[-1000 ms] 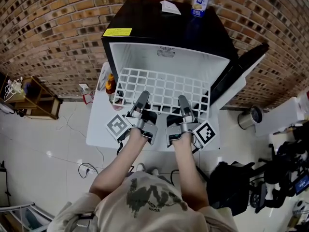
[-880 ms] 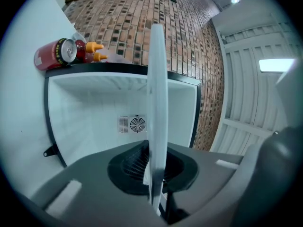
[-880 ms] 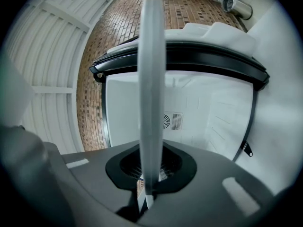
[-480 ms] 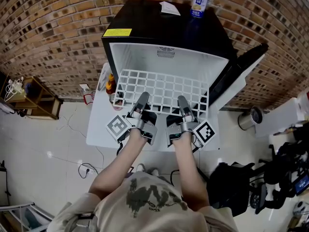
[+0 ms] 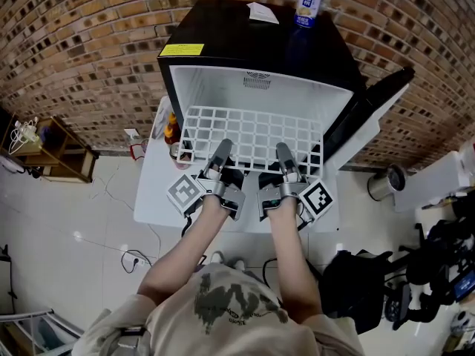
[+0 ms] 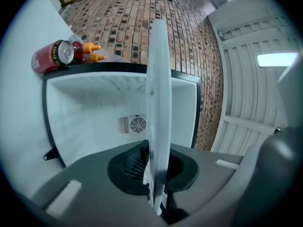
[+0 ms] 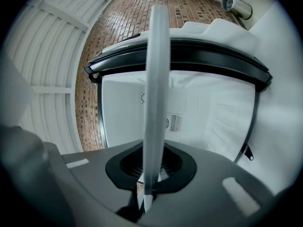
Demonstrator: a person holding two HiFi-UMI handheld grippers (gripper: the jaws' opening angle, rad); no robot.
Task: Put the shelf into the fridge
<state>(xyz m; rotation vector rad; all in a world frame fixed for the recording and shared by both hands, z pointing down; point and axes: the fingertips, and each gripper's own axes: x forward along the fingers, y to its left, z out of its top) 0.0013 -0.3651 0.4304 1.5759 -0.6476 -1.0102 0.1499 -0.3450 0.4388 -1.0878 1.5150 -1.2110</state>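
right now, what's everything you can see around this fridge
mini fridge: one, black with white inside, open, on the white table
fridge door: one, black-edged, swung open at the right
wire shelf: one, white, at the fridge opening, held at its near edge
drink can: one, blue and white, upright on the fridge top
paper slip: one, white, on the fridge top
red can: one, on the table left of the fridge
orange-capped bottles: two, beside the red can
wooden rack: one, brown, floor at far left
metal canister: one, silver, floor at right
left gripper: grey, shut on the wire shelf
right gripper: grey, shut on the wire shelf
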